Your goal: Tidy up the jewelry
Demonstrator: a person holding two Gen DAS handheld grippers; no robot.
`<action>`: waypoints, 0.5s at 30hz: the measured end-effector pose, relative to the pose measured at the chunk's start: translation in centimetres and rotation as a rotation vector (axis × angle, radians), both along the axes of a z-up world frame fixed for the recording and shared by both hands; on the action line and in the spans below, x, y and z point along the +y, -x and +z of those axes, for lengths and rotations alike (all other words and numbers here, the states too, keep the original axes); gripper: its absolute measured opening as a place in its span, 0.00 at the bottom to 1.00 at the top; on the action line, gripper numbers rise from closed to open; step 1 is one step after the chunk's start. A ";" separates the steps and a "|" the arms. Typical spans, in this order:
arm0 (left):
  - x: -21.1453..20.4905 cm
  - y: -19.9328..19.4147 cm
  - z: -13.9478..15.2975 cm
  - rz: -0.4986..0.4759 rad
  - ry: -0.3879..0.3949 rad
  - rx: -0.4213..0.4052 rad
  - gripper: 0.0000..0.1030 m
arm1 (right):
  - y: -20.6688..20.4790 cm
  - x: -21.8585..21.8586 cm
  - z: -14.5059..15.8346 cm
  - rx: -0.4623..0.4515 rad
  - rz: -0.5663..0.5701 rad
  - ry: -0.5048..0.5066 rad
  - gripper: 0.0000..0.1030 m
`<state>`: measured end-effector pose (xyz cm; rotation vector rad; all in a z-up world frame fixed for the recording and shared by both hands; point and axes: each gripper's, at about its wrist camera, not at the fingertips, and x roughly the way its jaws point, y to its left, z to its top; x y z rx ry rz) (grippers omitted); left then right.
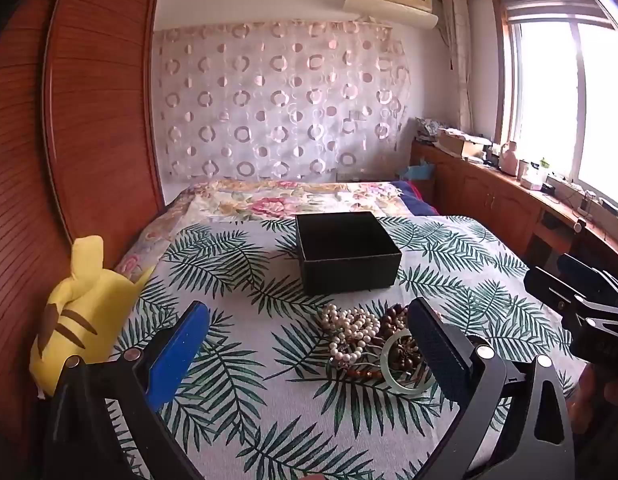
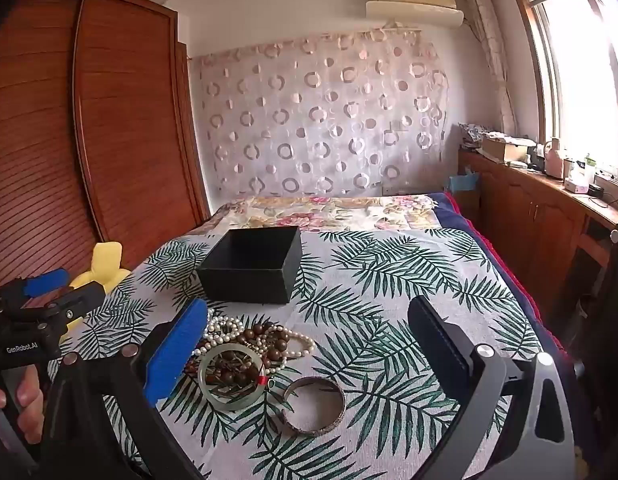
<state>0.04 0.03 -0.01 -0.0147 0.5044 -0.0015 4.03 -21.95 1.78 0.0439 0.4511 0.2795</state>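
An open black box [image 1: 347, 252] [image 2: 251, 264] sits on the leaf-print bedspread [image 1: 249, 400]. In front of it lies a heap of jewelry: white pearl strands [image 1: 351, 330] [image 2: 225, 328], brown wooden beads [image 1: 391, 318] [image 2: 269, 340] and a pale green bangle [image 1: 405, 384] [image 2: 229, 404]. A patterned metal bangle [image 2: 315, 420] lies apart, nearer to me. My left gripper [image 1: 309, 306] hovers open above the cover, with the heap beside its right finger. My right gripper [image 2: 309, 305] is open too, and the heap sits by its blue left finger. Neither gripper holds anything.
A yellow plush toy [image 1: 77, 312] lies at the bed's left edge against a wooden wardrobe [image 1: 89, 120]. A floral quilt [image 1: 289, 200] covers the far end. A cluttered wooden cabinet [image 1: 509, 200] runs under the window on the right. A hand [image 2: 25, 400] grips the left tool.
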 end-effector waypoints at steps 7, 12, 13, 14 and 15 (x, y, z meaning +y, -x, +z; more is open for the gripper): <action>0.1 0.0 0.0 0.001 0.001 -0.002 0.93 | 0.1 -0.1 0.1 0.001 0.000 -0.004 0.98; -0.1 -0.1 -0.1 0.000 -0.003 -0.001 0.93 | 0.1 -0.2 0.2 -0.002 0.001 -0.005 0.98; -0.1 -0.1 -0.1 0.000 -0.004 0.000 0.93 | 0.1 -0.2 0.2 -0.003 0.002 -0.006 0.98; -0.1 -0.2 -0.1 0.001 -0.004 0.000 0.93 | 0.1 -0.2 0.2 -0.004 0.001 -0.006 0.98; 0.0 0.0 0.0 0.001 -0.001 -0.004 0.93 | 0.1 -0.1 0.2 -0.004 0.000 -0.006 0.98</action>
